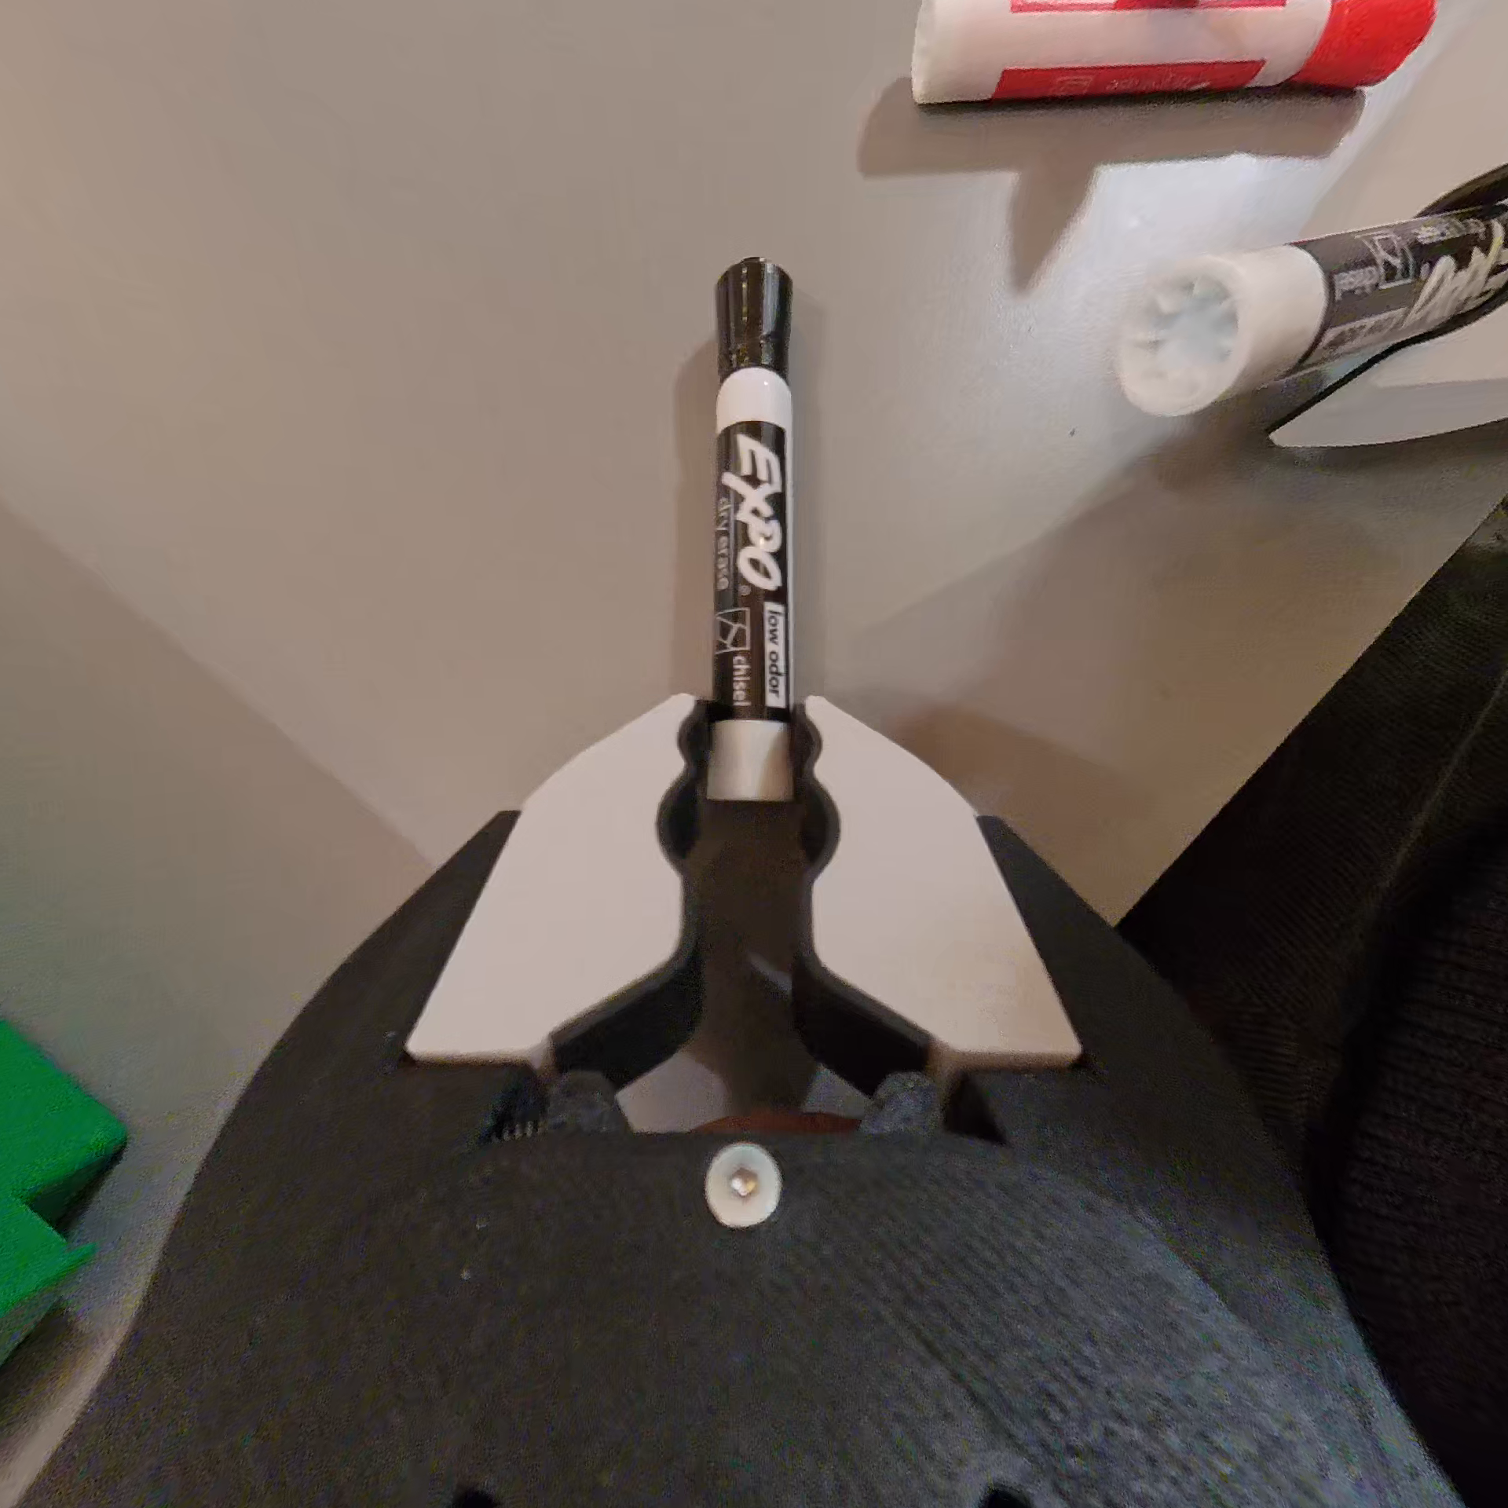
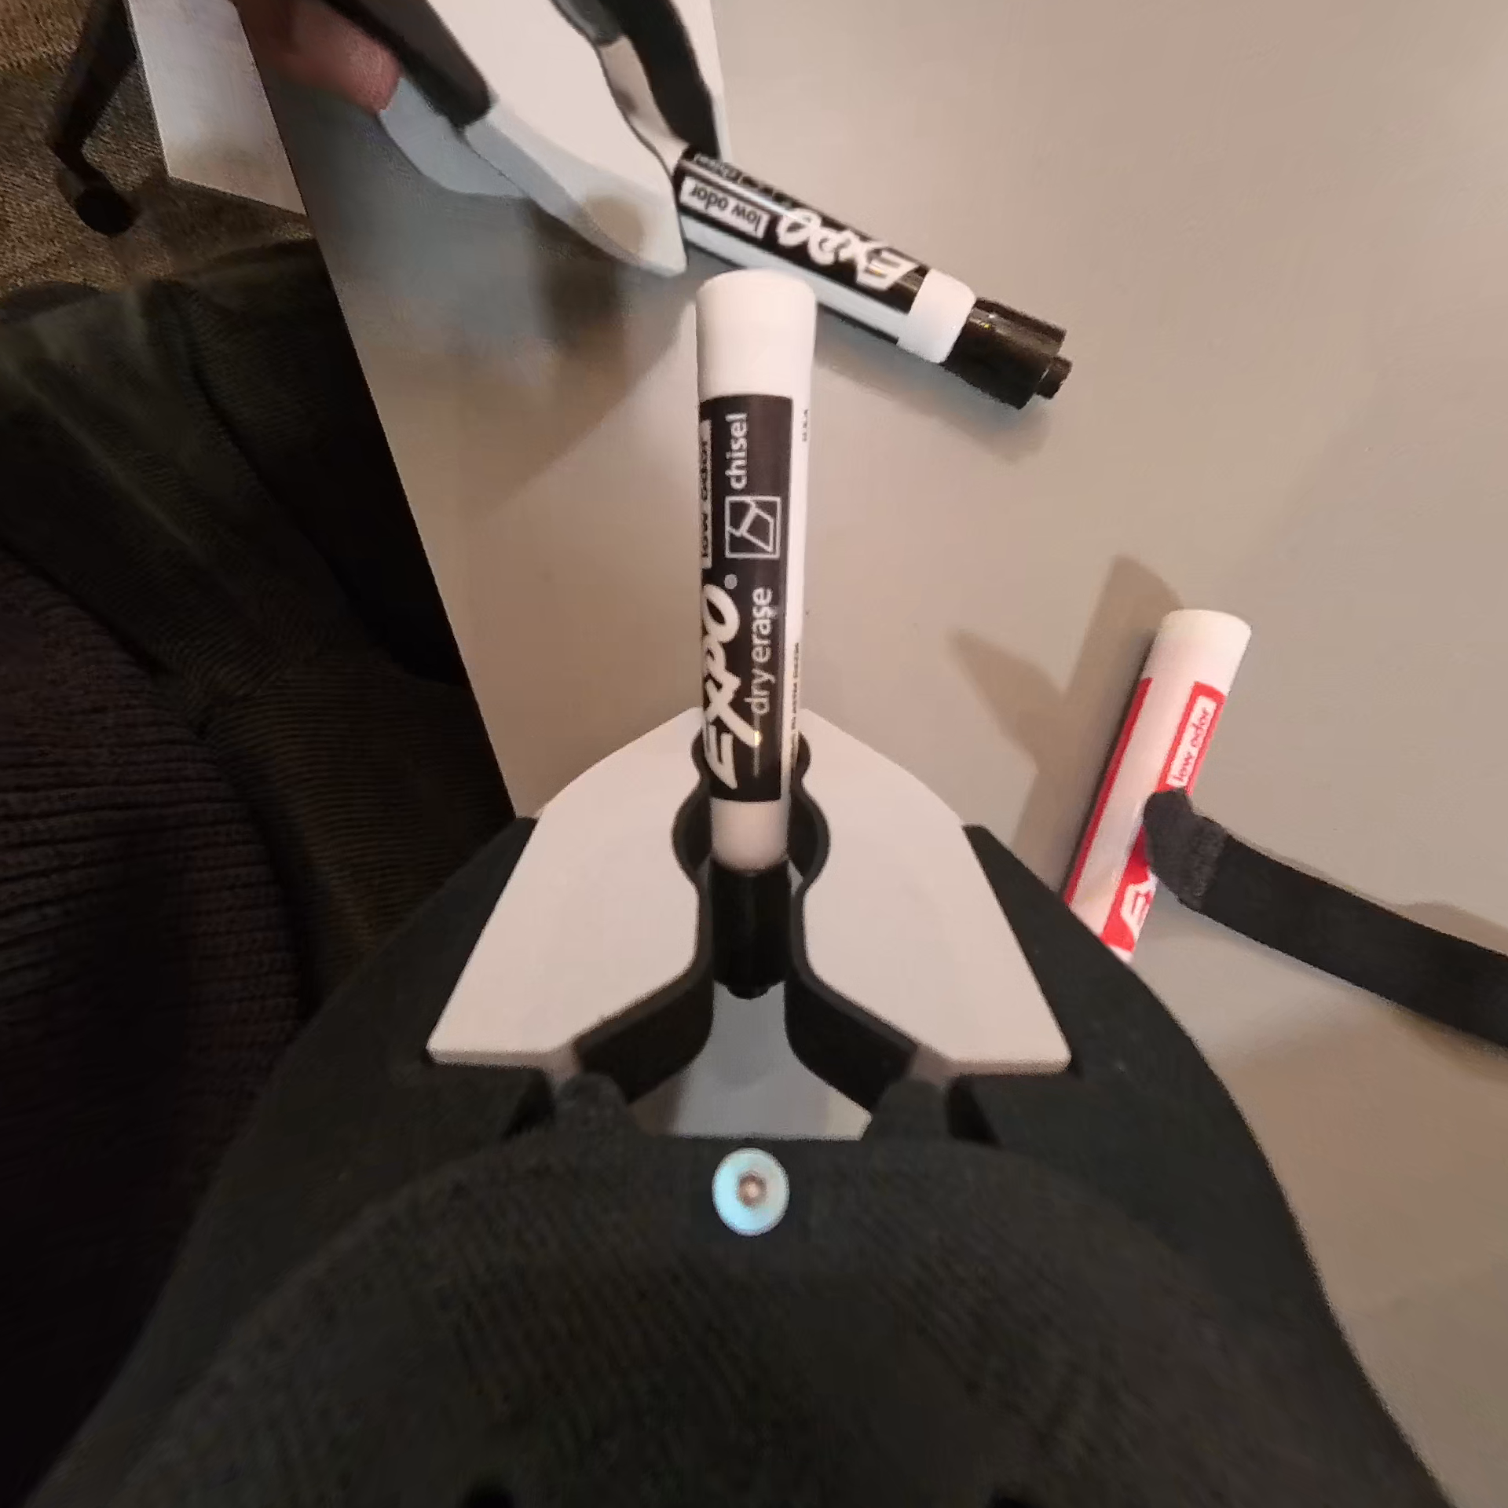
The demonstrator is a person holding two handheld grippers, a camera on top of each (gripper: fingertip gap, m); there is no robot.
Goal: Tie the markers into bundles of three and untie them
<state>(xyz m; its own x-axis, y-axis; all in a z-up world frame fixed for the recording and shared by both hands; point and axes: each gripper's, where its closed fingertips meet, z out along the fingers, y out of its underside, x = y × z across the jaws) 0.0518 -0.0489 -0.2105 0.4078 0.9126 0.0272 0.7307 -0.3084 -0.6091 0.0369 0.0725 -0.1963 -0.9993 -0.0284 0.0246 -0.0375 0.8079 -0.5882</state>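
My left gripper [image 1: 749, 734] is shut on the white butt end of a black dry-erase marker [image 1: 749, 522], whose black cap end points away from me above the grey tabletop [image 1: 326, 326]. My right gripper [image 2: 751, 767] is shut on a second black marker [image 2: 751, 555]. Its white butt end points away and its black end sits between the fingers. The right wrist view shows the left gripper [image 2: 694, 196] and its marker [image 2: 857, 261] at the top. The left wrist view shows the right gripper's marker [image 1: 1306, 318] at the right edge.
A red-and-white marker [image 2: 1159, 775] lies on the table at the right, with a black strap [image 2: 1346, 938] across it; it also shows at the top of the left wrist view [image 1: 1167, 49]. A person's dark clothing [image 2: 163, 734] lies along the table edge. A green block [image 1: 41, 1159] sits at the left. There is about 12 cm between the tips of the two grippers. The left gripper is farther from the black strap [image 2: 1346, 938], some 25 cm, than the right, some 15 cm.
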